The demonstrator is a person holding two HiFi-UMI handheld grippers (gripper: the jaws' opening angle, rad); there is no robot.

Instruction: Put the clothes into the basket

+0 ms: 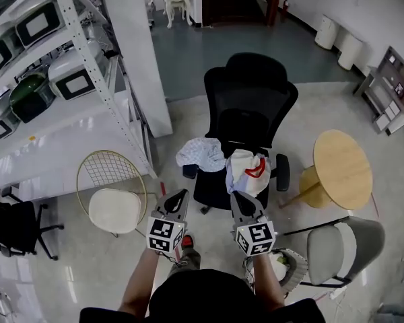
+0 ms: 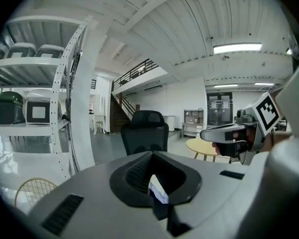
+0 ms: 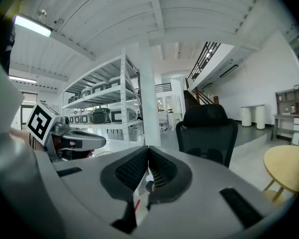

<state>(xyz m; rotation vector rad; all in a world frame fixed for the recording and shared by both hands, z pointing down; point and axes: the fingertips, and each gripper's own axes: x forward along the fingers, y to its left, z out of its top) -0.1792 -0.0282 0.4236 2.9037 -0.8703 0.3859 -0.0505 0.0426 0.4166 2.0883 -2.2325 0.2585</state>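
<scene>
Two garments lie on the seat of a black office chair (image 1: 252,93): a pale patterned one (image 1: 200,155) on the left and a white one with red print (image 1: 248,170) on the right. My left gripper (image 1: 180,195) is held just short of the seat's front edge, jaws together and empty. My right gripper (image 1: 237,197) is beside it, shut, its tip close below the white garment. A wire basket (image 1: 287,266) stands on the floor by my right forearm and is partly hidden by it. In the left gripper view the chair (image 2: 144,131) is ahead of the left gripper (image 2: 152,154), and in the right gripper view the chair (image 3: 207,128) is ahead of the right gripper (image 3: 148,148).
A gold wire chair with a white cushion (image 1: 114,204) stands to the left, below the white shelving (image 1: 60,66) and a pillar (image 1: 136,52). A round wooden table (image 1: 342,169) and a grey chair (image 1: 343,244) are to the right.
</scene>
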